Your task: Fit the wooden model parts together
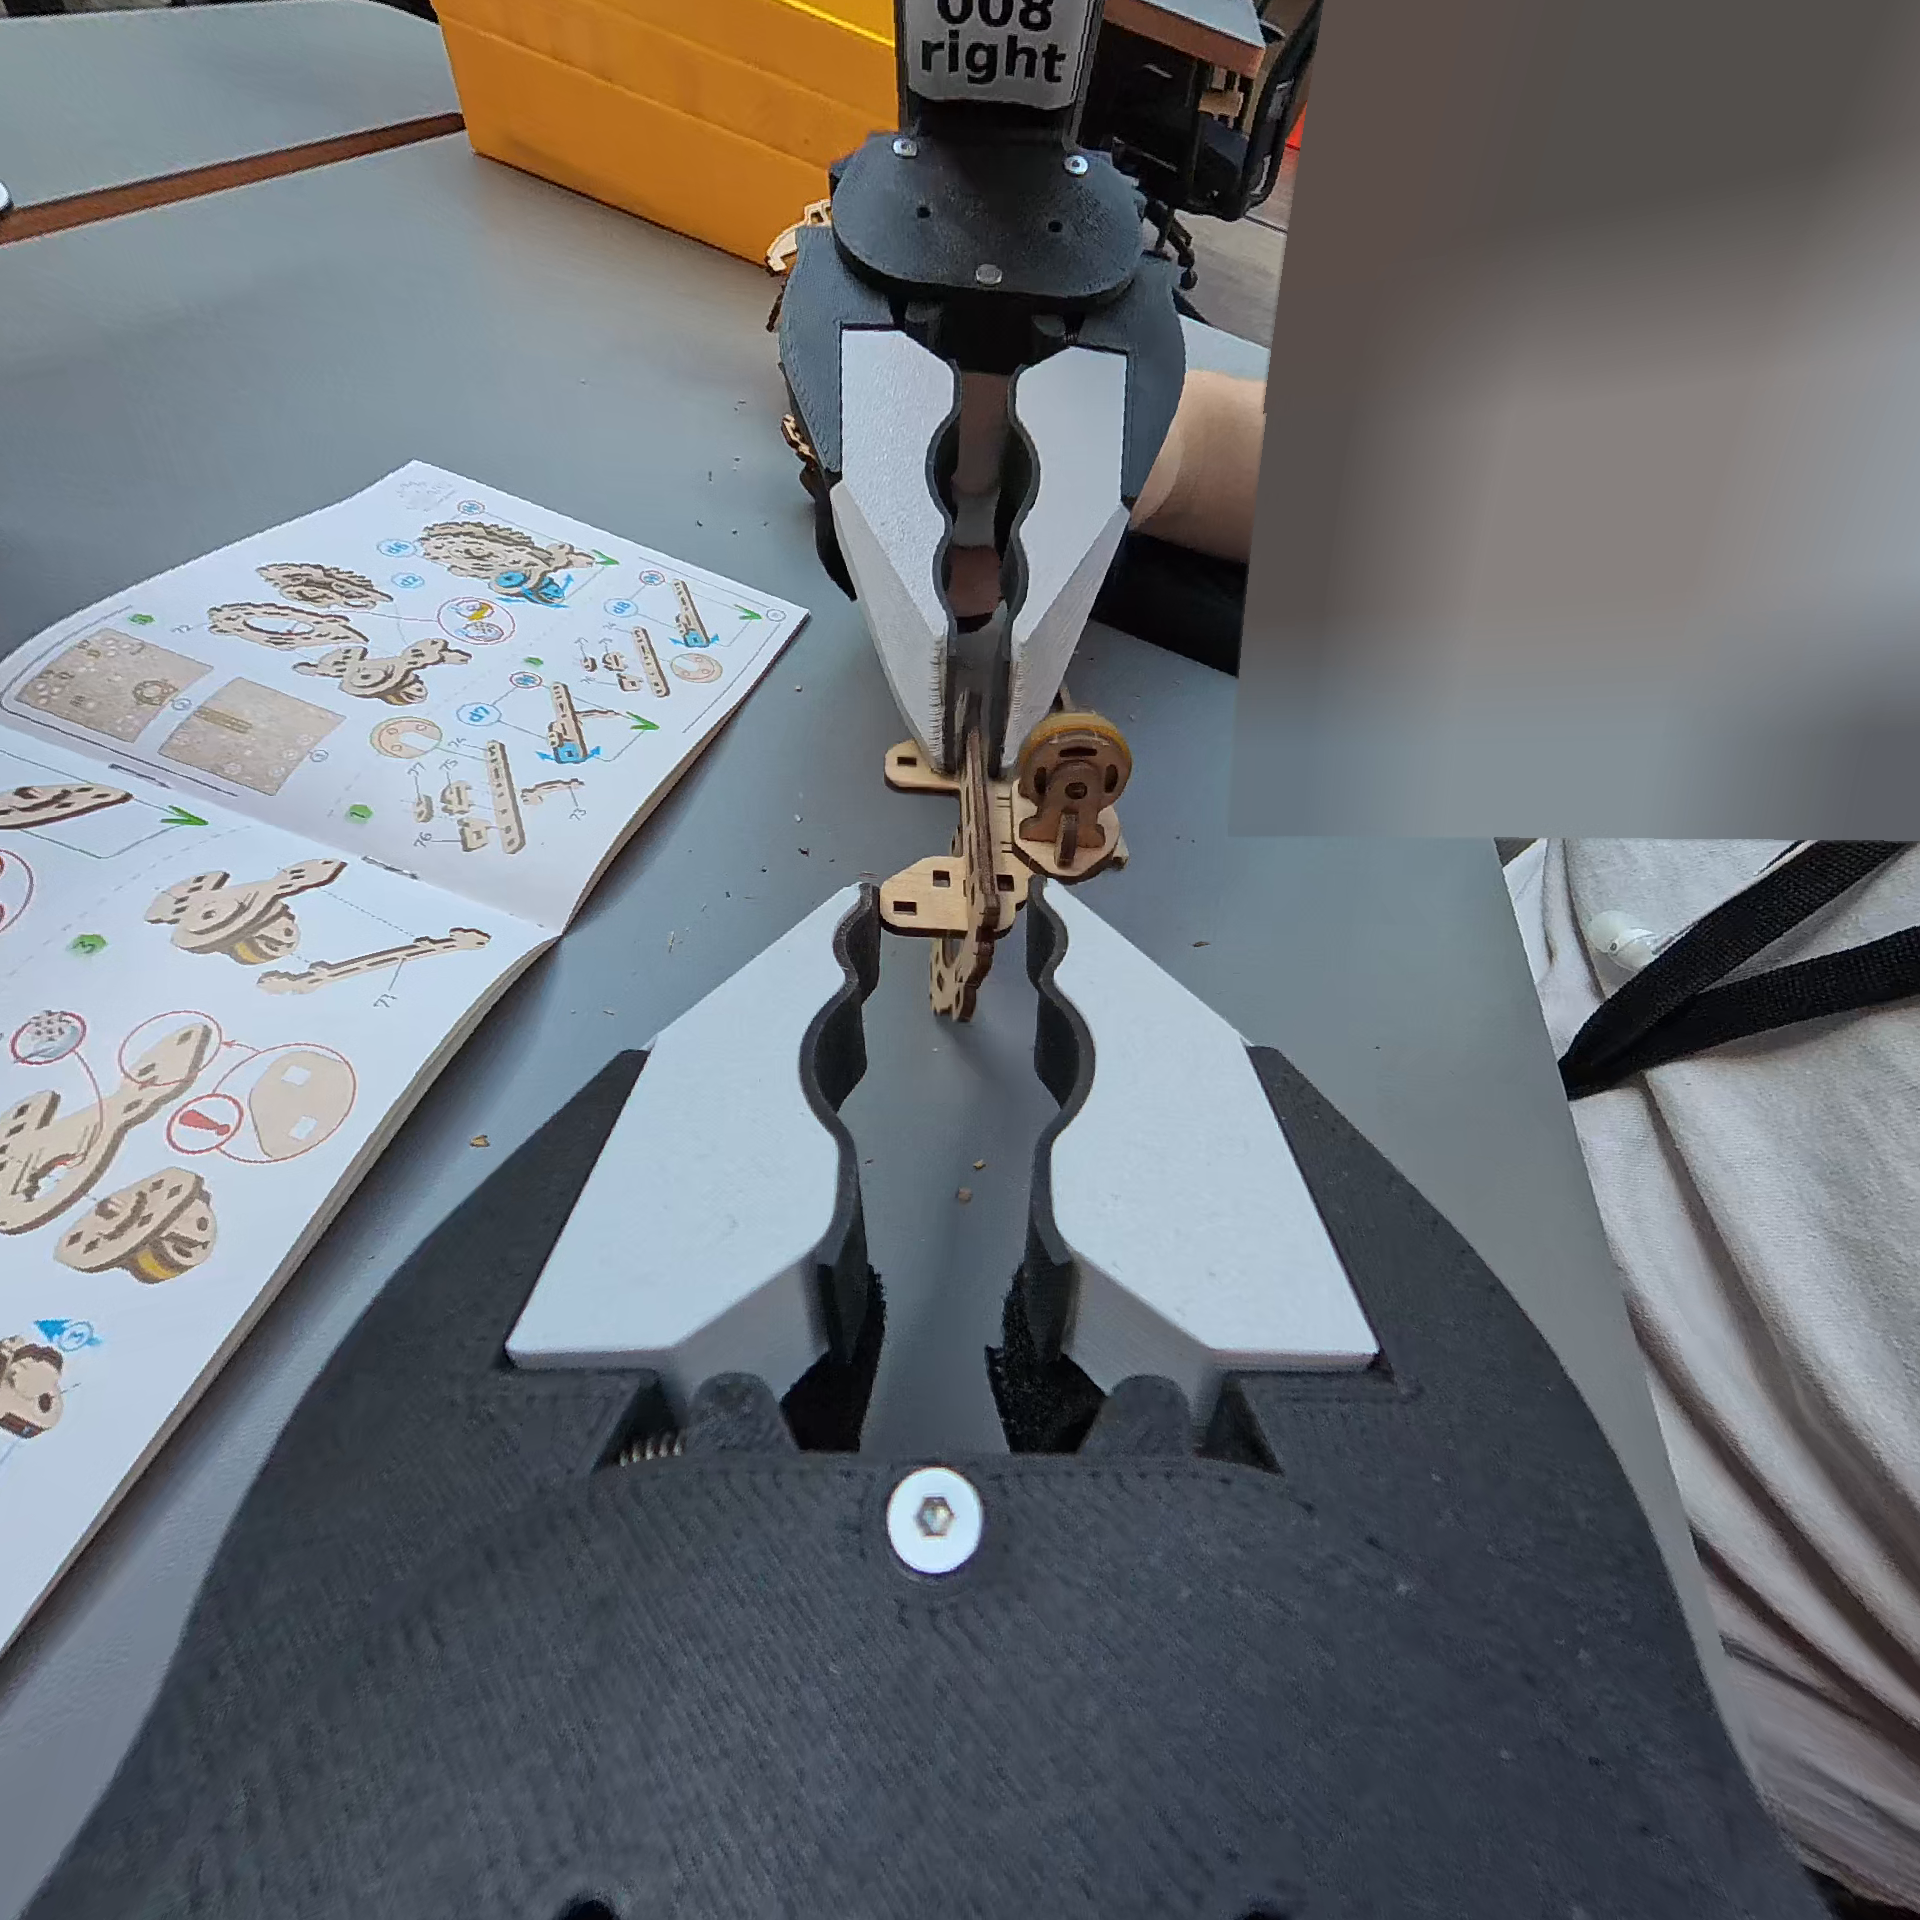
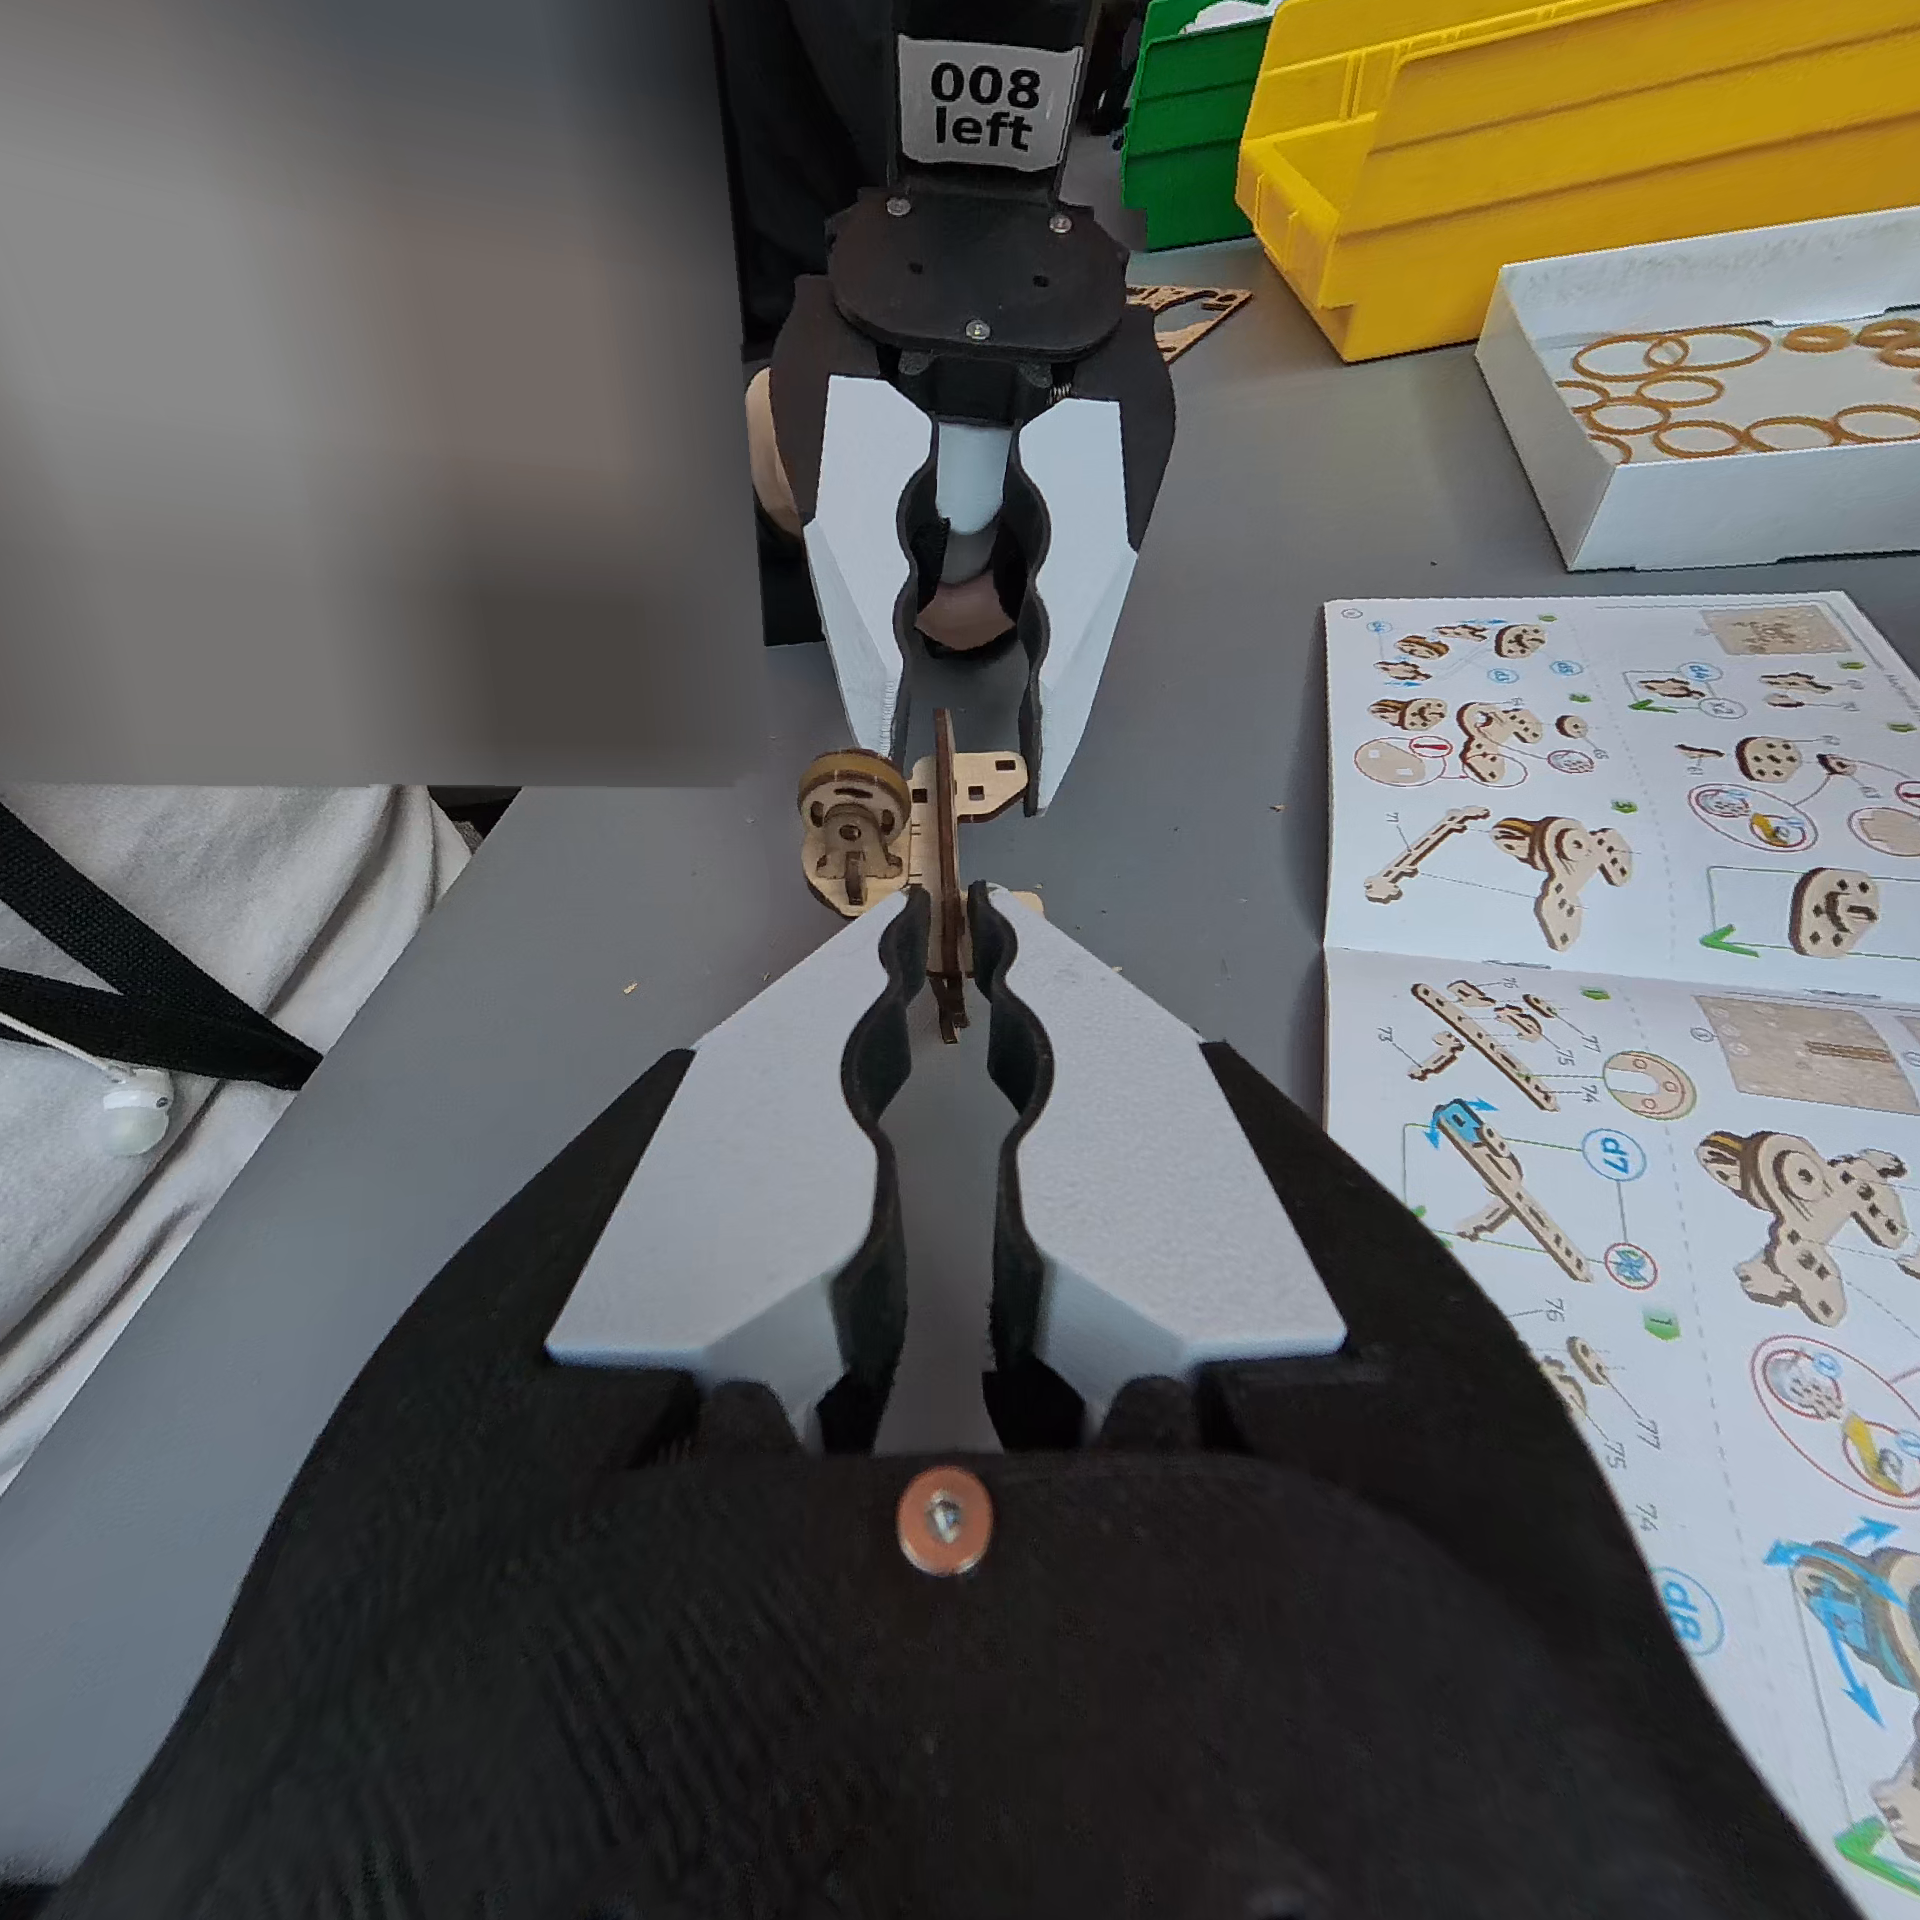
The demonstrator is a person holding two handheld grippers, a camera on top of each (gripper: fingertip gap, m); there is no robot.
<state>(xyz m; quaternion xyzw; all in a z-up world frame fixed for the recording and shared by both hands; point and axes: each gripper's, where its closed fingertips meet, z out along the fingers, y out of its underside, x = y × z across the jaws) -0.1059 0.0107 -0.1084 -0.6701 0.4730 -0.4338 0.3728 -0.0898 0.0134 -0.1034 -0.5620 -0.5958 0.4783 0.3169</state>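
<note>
A flat wooden base plate (image 1: 925,888) lies on the grey table with a small wheel assembly (image 1: 1070,790) standing on its right side. My left gripper (image 1: 951,894) is closed on the plate's two side edges, with the jaws a plate's width apart. A thin wooden strip (image 1: 975,831) stands on edge across the plate. My right gripper (image 1: 971,748) faces the left one and is shut on the strip's far end. In the right wrist view my right gripper (image 2: 948,904) pinches the strip (image 2: 945,831), and the left gripper (image 2: 966,779) straddles the plate (image 2: 987,784) beside the wheel assembly (image 2: 852,821).
An open instruction booklet (image 1: 312,779) lies left of the parts; it shows at the right in the right wrist view (image 2: 1610,1039). A yellow bin (image 2: 1558,156), a green bin (image 2: 1184,125) and a white box of wooden rings (image 2: 1714,416) stand behind. A person's torso (image 1: 1714,1143) is at the table edge. My left and right fingertips are right by each other.
</note>
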